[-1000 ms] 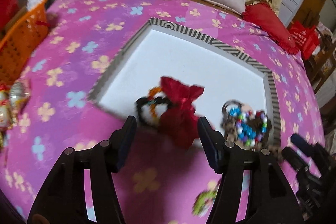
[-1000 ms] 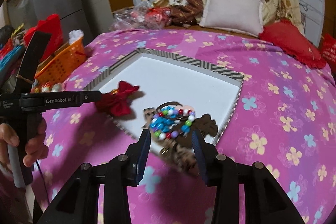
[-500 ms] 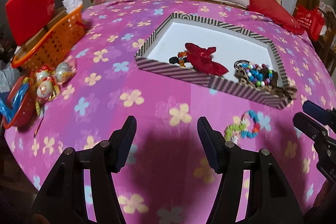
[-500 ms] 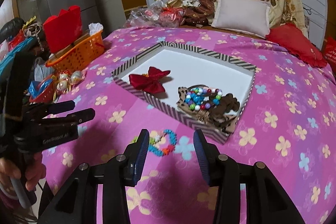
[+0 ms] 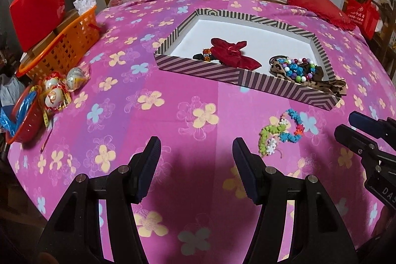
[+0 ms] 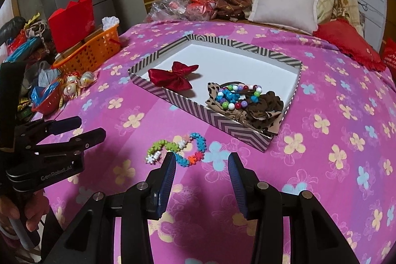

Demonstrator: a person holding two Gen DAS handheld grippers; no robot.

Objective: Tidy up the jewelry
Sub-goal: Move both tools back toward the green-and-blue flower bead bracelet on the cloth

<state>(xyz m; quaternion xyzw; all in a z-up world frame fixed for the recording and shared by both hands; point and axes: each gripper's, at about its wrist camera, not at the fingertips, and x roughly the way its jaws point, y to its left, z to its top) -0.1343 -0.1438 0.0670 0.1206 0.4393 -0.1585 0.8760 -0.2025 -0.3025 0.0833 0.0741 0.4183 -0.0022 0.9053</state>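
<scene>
Now that both tools have drawn back from the striped cardboard tray (image 5: 198, 67): the red satin bow (image 5: 230, 53) the left one carried a second ago lies inside it, so that piece is stowed.
Left tool (image 5: 196, 147): jaws apart, empty, above the pink flowered cloth (image 5: 148, 115) on the worktop.
Tray's right corner: multicoloured bead string (image 5: 297, 68) on leopard-print fabric (image 5: 331, 85).
Outside the tray: pastel flower-bead bracelet (image 6: 178, 147), on the cloth near the front wall; probably next.
Right tool (image 6: 201, 160): gaping, empty, just short of that bracelet.
Left view only: small black hair tie with orange beads (image 5: 201, 56), touching the bow.
Right view only: bare hand (image 6: 27, 209) gripping the left tool's handle.
</scene>
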